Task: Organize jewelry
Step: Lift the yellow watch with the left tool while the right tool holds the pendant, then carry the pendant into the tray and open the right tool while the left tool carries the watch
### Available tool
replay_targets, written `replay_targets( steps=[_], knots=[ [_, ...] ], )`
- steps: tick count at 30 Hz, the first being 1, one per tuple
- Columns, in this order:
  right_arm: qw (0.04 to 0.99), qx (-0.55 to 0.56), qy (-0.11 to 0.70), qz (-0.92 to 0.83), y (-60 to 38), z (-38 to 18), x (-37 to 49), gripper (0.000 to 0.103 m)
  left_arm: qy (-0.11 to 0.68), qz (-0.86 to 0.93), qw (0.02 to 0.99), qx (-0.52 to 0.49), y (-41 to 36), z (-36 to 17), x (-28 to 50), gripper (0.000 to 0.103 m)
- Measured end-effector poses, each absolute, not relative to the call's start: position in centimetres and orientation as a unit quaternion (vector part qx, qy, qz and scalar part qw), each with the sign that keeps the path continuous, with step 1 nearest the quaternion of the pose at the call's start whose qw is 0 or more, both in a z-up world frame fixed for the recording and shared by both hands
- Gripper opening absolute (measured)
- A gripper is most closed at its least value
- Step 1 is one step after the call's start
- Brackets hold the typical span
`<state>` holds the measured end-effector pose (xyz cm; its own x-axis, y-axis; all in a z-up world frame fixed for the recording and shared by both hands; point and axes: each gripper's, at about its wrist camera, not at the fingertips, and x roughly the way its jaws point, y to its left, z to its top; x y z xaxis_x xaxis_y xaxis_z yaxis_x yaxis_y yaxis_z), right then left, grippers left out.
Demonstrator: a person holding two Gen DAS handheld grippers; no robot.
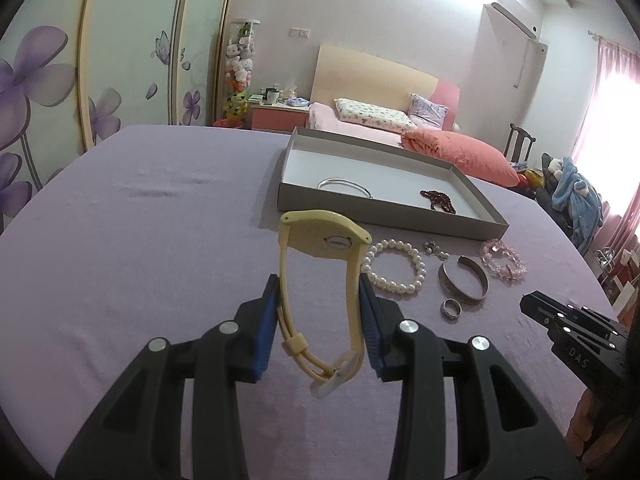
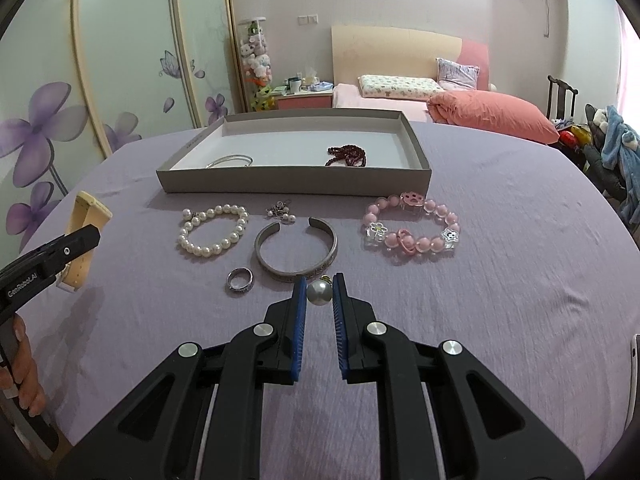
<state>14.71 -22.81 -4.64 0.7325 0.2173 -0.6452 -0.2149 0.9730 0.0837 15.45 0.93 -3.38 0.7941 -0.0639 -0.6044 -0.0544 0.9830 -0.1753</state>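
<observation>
Left gripper [image 1: 320, 300] pinching a cream rubbery watch [image 1: 320, 256] above the lilac-clothed worktop [image 1: 140, 240]. Right gripper [image 2: 319, 292] pinching a glossy round pearl [image 2: 319, 293] beside an engraved metal cuff [image 2: 298, 246]. Shallow grey cardboard tray [image 2: 292, 184] holding dark red beads [image 2: 347, 155].

Each gripper [image 2: 319, 292] has black angular arms, round silver pivot bolts and ribbed blue pads [image 2: 299, 328]. Left of the grey tray [image 2: 292, 190], the left gripper [image 1: 318, 294] shows small screws and white lettering along its black side.
</observation>
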Motion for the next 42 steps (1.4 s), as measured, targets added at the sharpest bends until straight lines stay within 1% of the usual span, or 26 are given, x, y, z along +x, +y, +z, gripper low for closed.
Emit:
replay_targets(
  steps=[27, 36, 42],
  knots=[
    [0.948, 0.009, 0.303, 0.103, -24.2, -2.4, 15.1, 0.014, 0.289, -0.014, 0.953, -0.087, 0.2, -1.6, 14.8, 0.038],
    [0.959, 0.004, 0.267, 0.092, -24.9, -0.6, 15.9, 0.014, 0.273, -0.012, 0.958, -0.082, 0.3, -0.7, 15.2, 0.038],
    [0.972, 0.002, 0.218, 0.085, -25.2, 2.0, 17.0, 0.014, 0.246, -0.011, 0.966, -0.078, 0.5, 1.4, 16.4, 0.038]
  ],
)
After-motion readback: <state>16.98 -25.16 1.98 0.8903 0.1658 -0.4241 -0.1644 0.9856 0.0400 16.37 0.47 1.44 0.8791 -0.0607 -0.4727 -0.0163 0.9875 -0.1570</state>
